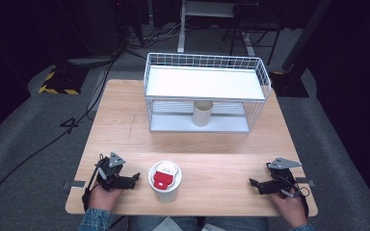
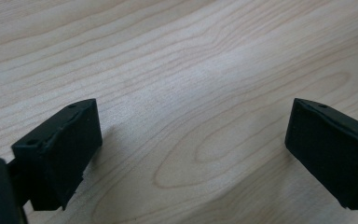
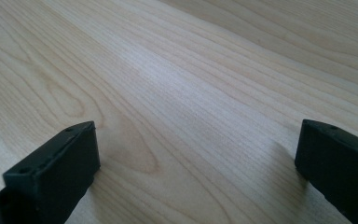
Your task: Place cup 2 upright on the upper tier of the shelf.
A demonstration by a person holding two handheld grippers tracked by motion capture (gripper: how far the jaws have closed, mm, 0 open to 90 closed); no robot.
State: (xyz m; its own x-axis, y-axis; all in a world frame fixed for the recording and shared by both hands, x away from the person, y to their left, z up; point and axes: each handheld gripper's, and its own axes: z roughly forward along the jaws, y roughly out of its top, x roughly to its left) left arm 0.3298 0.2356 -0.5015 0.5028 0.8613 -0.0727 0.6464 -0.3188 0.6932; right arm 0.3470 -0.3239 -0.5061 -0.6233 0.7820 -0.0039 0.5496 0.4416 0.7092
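Both my black two-jaw grippers rest low on the pale wooden table (image 1: 212,144), jaws wide, gripping nothing: left gripper (image 1: 134,179) just beside the white paper cup with red insert (image 1: 165,181), right gripper (image 1: 254,185) well apart.

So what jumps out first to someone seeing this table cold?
The white wire rack at the far side of the table, with a beige cup on its lower level. Then the white cup holding something red at the near edge, between the open left gripper and open right gripper.
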